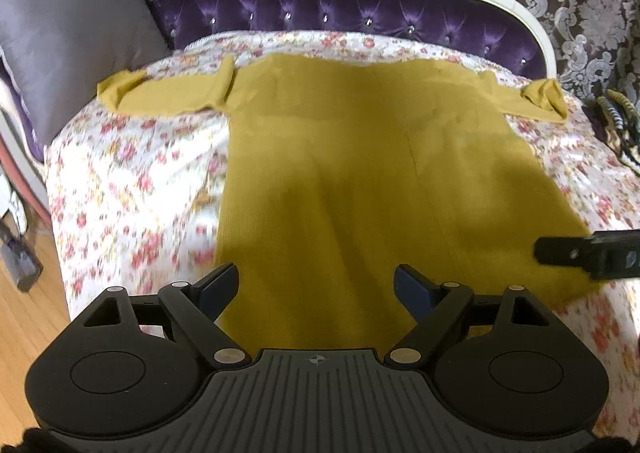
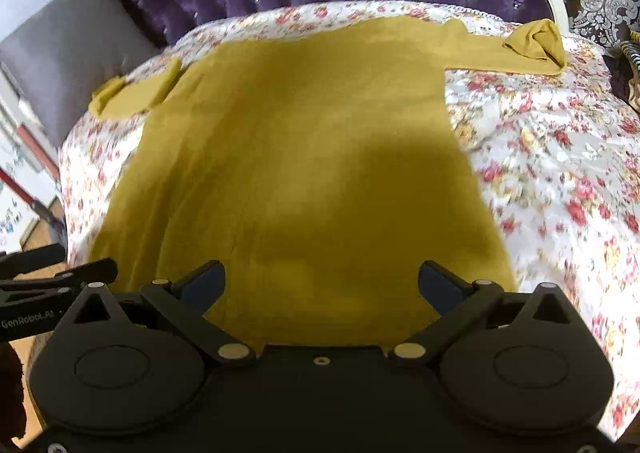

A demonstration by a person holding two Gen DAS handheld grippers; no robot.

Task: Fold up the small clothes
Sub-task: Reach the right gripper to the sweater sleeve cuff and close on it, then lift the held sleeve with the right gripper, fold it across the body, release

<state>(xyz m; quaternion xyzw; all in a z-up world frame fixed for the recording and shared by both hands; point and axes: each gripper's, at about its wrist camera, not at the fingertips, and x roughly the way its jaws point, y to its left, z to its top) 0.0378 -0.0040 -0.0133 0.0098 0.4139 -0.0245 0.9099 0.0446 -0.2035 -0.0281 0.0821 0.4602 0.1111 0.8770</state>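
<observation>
Left gripper [image 1: 316, 287] and right gripper [image 2: 322, 283], both spread empty, hover over flat-laid top [image 1: 360, 157], ready to pinch its hem.

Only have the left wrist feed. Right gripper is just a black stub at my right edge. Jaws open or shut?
Observer: Open. In the right wrist view the right gripper has its jaws spread wide, with nothing between them.
Operator: Where is it over the cloth?
Observer: Above the near hem of the mustard top, with one of its jaws close to the hem's right corner. I cannot tell whether it touches the fabric.
Operator: Anything past my left edge?
Observer: A slanting red stick stands beyond the left side of the floral bedspread.
</observation>
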